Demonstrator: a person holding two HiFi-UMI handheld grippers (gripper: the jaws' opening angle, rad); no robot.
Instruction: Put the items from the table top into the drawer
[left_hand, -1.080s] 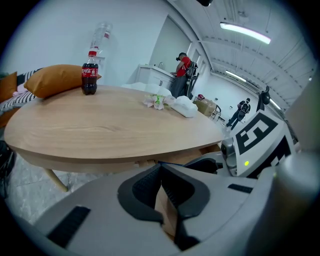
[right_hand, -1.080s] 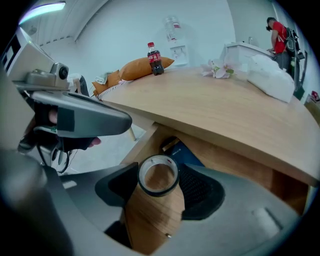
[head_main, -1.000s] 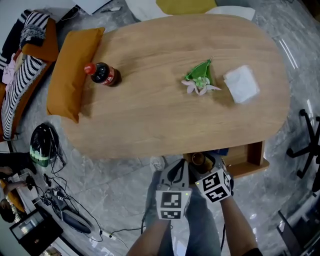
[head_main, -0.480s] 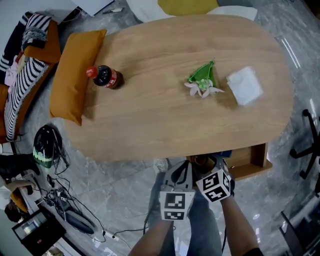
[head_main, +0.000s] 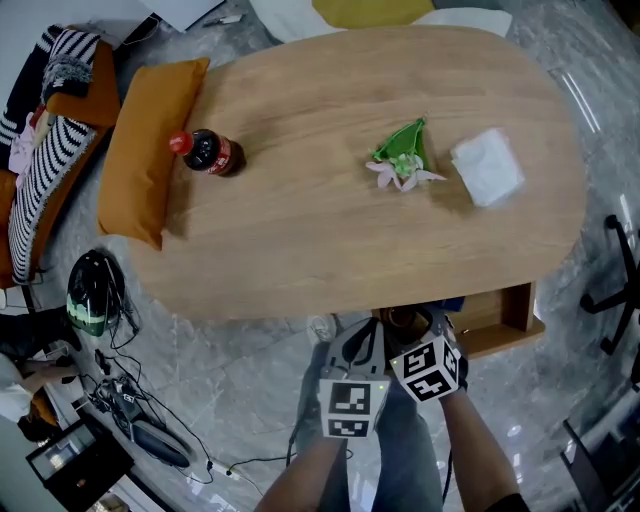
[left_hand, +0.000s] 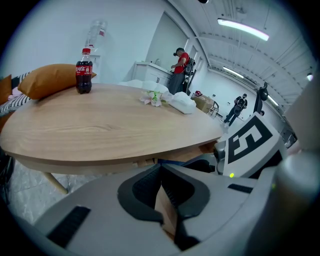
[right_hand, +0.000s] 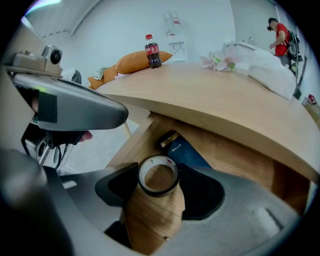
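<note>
On a grey marble floor (head_main: 240, 390), in a white-walled room lit by ceiling strip lights (left_hand: 242, 29), an oval wooden table (head_main: 330, 240) fills the head view. An orange pillow (head_main: 150, 140) lies along its left end, and a cola bottle (head_main: 208, 152) stands upright just beside it. Well apart, toward the right end, a green-and-pink flower (head_main: 403, 160) lies just beside a white pack (head_main: 487, 167). Striped cloth (head_main: 45, 160) is heaped at far left. A helmet (head_main: 88, 295) and cables (head_main: 130, 400) lie on the floor below it. People (left_hand: 180, 62) stand far back in the room.

An office chair (head_main: 622, 290) is cut off by the right border. Whether the white pack is cloth or tissue cannot be made out. Most of the drawer (head_main: 500, 338) is hidden beneath the table's near edge. Only its right end and front show from above.

The drawer stands open under the tabletop. A blue book (right_hand: 186, 150) lies inside, its print too small to read. The right gripper (right_hand: 156, 172) reaches over the drawer's left part. Its jaws are spread to the width of a tape roll (right_hand: 158, 175) and set against the roll's two sides. The left gripper (left_hand: 160, 170), just beside the right one and short of the drawer, has its jaws closed tip to tip, with nothing between them.
</note>
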